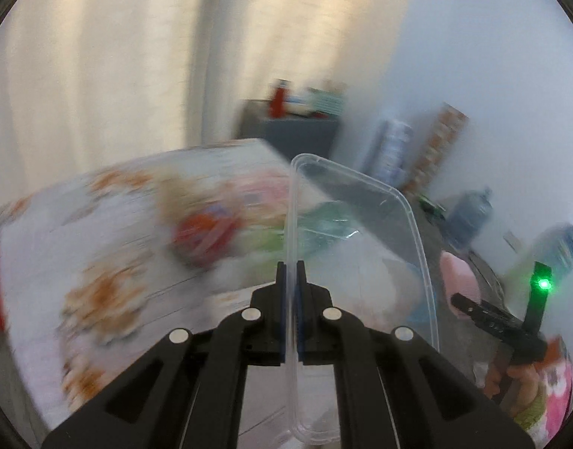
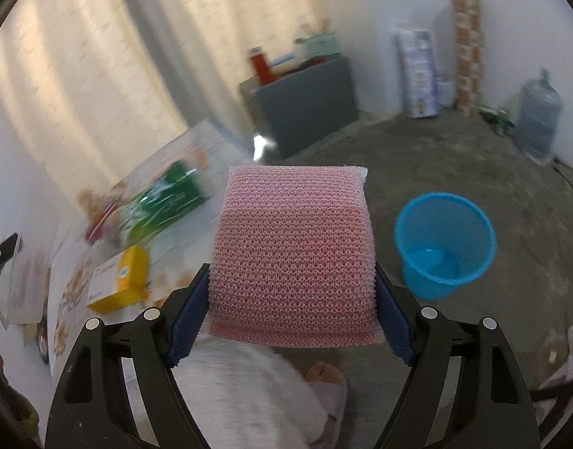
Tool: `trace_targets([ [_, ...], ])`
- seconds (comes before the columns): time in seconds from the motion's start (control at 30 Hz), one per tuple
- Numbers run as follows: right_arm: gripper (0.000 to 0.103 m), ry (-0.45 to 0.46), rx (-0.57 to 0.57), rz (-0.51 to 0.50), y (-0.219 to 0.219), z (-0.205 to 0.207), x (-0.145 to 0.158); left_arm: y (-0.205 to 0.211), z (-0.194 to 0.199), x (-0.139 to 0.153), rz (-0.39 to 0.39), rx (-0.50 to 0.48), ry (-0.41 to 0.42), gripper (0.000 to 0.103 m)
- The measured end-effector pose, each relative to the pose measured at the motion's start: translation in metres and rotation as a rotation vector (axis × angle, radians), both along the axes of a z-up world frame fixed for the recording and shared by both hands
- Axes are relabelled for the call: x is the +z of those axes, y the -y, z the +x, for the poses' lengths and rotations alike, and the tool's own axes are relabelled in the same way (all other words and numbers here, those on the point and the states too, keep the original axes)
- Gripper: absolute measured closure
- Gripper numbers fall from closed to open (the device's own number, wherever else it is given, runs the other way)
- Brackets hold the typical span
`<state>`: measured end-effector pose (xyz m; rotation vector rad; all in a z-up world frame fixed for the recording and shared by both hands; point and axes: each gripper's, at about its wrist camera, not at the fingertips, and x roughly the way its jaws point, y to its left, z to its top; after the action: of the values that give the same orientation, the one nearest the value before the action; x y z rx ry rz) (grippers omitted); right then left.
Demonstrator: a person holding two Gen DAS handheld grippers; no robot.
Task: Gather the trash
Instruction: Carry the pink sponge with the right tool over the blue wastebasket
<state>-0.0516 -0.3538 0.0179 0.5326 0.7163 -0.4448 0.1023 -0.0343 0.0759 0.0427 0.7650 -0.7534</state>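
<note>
My left gripper point(image 1: 290, 266) is shut on the rim of a clear plastic lid point(image 1: 380, 224), which stands on edge above the floral-clothed table point(image 1: 99, 243). My right gripper point(image 2: 292, 275) is shut on a pink mesh sponge point(image 2: 292, 258), its blue pads pressing both sides. A blue bin point(image 2: 428, 284) stands on the floor to the right of the sponge and holds nothing I can see. In the left wrist view the pink sponge point(image 1: 459, 273) and the right gripper show at the right edge. A green bottle point(image 2: 162, 198) and a yellow box point(image 2: 121, 280) lie on the table.
A grey cabinet point(image 2: 305, 101) with items on top stands beyond the table. A water jug point(image 2: 539, 119) and tall cartons point(image 2: 417, 75) line the far wall. The floor point(image 2: 454, 157) is bare concrete. A person's light clothing point(image 2: 249, 393) is below the right gripper.
</note>
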Motion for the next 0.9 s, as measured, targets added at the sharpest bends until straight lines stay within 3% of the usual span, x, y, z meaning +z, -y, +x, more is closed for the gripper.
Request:
trace_targets([
  [0.23,0.027,-0.002,-0.194,0.055,0.061,-0.055,-0.024,0.149,-0.004,-0.005,0.078,-0.263,-0.047,0.1],
  [0.37,0.027,-0.009,-0.275,0.088,0.095,-0.074,-0.042,0.234,-0.007,-0.024,0.167,-0.378,-0.091,0.1],
  [0.47,0.027,-0.02,-0.313,0.119,0.121,-0.076,-0.062,0.304,-0.009,-0.05,0.289,-0.443,-0.103,0.1],
  [0.7,0.027,-0.031,-0.336,0.218,0.175,-0.066,-0.11,0.431,-0.013,-0.11,0.554,-0.501,-0.075,0.099],
  [0.9,0.027,-0.069,-0.338,0.277,0.216,-0.039,-0.151,0.504,-0.001,-0.173,0.699,-0.498,-0.098,0.099],
])
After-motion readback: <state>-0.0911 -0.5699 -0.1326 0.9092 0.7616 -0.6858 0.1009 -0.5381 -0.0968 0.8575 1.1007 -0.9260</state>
